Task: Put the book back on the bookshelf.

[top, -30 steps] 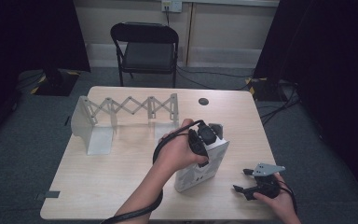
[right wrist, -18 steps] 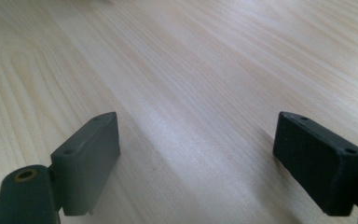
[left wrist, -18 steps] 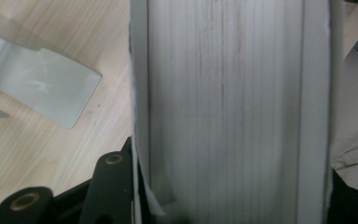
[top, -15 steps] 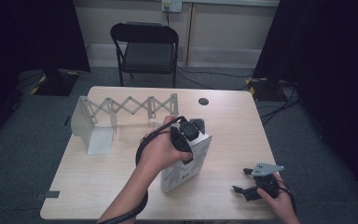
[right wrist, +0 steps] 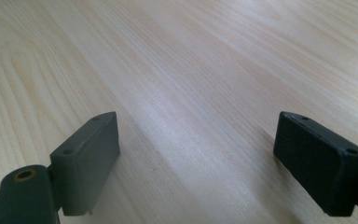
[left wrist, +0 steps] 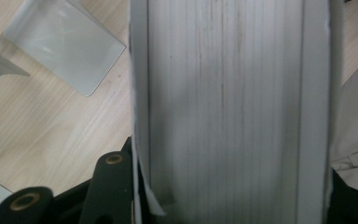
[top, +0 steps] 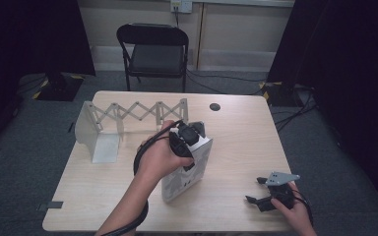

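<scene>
Now one white box (top: 187,169) stands upright mid-table, the left gripper (top: 187,139) clamped on its top edge. Behind it sits one folding rack (top: 128,118) with grey end plates. Near the table's (top: 241,132) front edge, the right gripper (top: 262,192) has just spread its fingers (right wrist: 91,158) wide, holding nothing.

The left hand (top: 163,158) hides the book's (top: 187,169) top edge; in the left gripper view its pages look blurred.
</scene>
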